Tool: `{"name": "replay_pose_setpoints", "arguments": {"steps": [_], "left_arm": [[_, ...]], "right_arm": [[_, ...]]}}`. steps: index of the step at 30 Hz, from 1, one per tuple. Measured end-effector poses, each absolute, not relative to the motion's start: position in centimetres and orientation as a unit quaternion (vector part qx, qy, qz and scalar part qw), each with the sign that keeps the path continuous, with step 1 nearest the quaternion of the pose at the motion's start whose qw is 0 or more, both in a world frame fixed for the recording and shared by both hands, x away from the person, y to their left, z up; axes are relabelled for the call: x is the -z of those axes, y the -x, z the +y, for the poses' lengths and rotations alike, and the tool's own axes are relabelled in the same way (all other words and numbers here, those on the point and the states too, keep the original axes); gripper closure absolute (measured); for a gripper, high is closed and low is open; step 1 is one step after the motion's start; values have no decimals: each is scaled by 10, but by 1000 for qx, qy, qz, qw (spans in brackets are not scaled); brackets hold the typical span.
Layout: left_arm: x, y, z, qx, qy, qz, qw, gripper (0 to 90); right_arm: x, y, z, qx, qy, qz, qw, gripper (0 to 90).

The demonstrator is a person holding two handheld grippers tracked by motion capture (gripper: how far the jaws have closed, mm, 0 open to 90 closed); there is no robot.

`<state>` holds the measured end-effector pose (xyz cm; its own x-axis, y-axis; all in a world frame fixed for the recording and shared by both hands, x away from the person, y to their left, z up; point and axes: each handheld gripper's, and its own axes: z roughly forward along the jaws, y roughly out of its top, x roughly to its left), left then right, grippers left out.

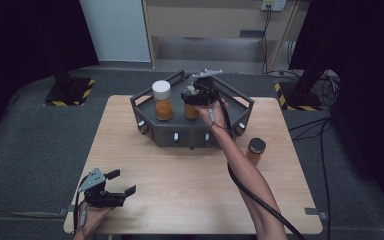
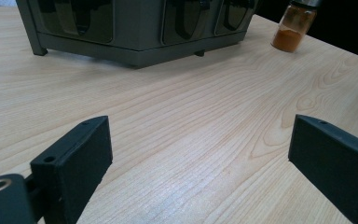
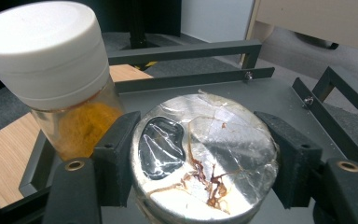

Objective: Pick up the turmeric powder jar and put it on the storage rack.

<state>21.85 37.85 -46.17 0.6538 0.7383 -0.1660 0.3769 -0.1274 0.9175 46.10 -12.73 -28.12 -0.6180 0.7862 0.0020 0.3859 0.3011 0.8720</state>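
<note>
On the grey rack [image 1: 240, 107], the right gripper's [image 3: 205, 163] fingers pinch a foil-topped jar [image 3: 205, 158]; left gripper's [image 2: 200, 154] fingers spread.

Dim room, lit tabletop [image 1: 180, 170] | glare on foil seal [image 3: 205, 149] | soft, low-resolution frames

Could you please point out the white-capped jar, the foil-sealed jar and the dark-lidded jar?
white-capped jar [image 1: 161, 90], high view, its cap.
foil-sealed jar [image 3: 205, 149], right gripper view, its foil top.
dark-lidded jar [image 1: 256, 145], high view, its lid.
</note>
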Motion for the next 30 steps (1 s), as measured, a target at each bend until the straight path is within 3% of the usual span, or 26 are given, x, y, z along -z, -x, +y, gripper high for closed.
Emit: {"name": "replay_pose_setpoints", "arguments": {"steps": [30], "left_arm": [[461,-218,378,-169,-734,378,538,53]], "right_arm": [[293,-465,-126,-459,-384,772,215,340]]}}
